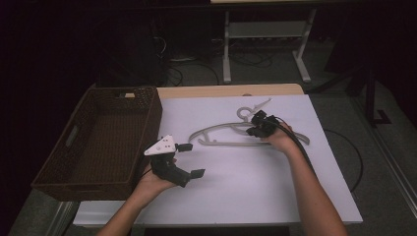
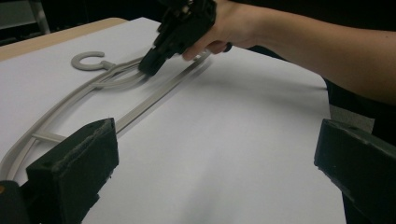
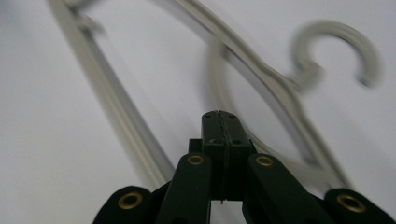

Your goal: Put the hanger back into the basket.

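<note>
1. Two hand-held grippers are at work over a white sheet (image 1: 236, 182) covering the table; items are recorded from left to right in the high view.
2. Brown woven basket (image 1: 98, 140): stands at the table's left edge, partly overhanging the sheet's left border. A small pale item lies at its far wall; it cannot be identified.
3. Left gripper (image 1: 189, 160): held in the person's left hand (image 1: 152, 183) just right of the basket, above bare sheet. Its jaws are spread wide with nothing between them, as the left gripper view confirms.
4. Grey plastic hanger (image 1: 231, 132): lies flat on the sheet at centre-right, hook toward the far edge.
5. Right gripper (image 1: 255, 125): held in the right hand (image 1: 280, 140), tip down at the hanger's neck below the hook. The right gripper view shows its jaws pressed together; whether they pinch the hanger cannot be told.
</note>
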Motion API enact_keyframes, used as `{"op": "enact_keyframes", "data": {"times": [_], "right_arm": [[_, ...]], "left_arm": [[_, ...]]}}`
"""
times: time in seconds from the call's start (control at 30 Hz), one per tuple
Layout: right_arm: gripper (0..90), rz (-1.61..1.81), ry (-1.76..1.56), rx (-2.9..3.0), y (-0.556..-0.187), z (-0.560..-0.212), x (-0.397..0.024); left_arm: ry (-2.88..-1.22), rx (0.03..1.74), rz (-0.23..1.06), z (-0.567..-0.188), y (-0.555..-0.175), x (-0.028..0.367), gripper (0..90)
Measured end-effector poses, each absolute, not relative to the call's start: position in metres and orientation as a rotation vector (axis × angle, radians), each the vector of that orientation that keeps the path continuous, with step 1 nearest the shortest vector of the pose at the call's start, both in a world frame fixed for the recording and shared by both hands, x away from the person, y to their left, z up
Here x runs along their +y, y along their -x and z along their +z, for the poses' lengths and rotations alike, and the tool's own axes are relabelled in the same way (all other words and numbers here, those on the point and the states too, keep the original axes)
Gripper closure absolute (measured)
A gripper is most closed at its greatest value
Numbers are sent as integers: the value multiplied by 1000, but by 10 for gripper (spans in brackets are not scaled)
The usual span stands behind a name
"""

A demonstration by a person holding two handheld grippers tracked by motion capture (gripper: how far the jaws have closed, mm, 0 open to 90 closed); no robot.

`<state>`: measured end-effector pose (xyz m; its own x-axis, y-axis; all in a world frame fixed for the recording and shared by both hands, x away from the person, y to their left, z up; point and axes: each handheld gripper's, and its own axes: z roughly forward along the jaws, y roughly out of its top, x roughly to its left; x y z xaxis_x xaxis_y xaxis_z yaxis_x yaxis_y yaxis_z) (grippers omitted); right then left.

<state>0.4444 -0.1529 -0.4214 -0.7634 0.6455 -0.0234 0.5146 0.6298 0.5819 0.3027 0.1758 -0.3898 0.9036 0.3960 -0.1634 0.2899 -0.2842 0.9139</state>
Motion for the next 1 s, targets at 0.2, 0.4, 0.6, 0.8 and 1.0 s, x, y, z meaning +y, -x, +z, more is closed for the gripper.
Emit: {"op": "enact_keyframes", "data": {"times": [0.2, 0.4, 0.6, 0.8, 1.0], "right_arm": [[894, 873, -879, 2691, -447, -428, -119], [895, 854, -779, 2748, -447, -436, -92], [895, 863, -731, 2799, -440, -435, -89], [895, 875, -557, 2900, -412, -434, -73], [895, 852, -440, 2944, -385, -432, -68]], "left_arm": [[-1882, 507, 107, -390, -302, 176, 0], [-1881, 500, 114, -389, -301, 176, 0], [-1881, 501, 112, -389, -301, 176, 0], [-1878, 502, 118, -388, -301, 178, 0], [-1876, 504, 121, -387, -300, 179, 0]]}}
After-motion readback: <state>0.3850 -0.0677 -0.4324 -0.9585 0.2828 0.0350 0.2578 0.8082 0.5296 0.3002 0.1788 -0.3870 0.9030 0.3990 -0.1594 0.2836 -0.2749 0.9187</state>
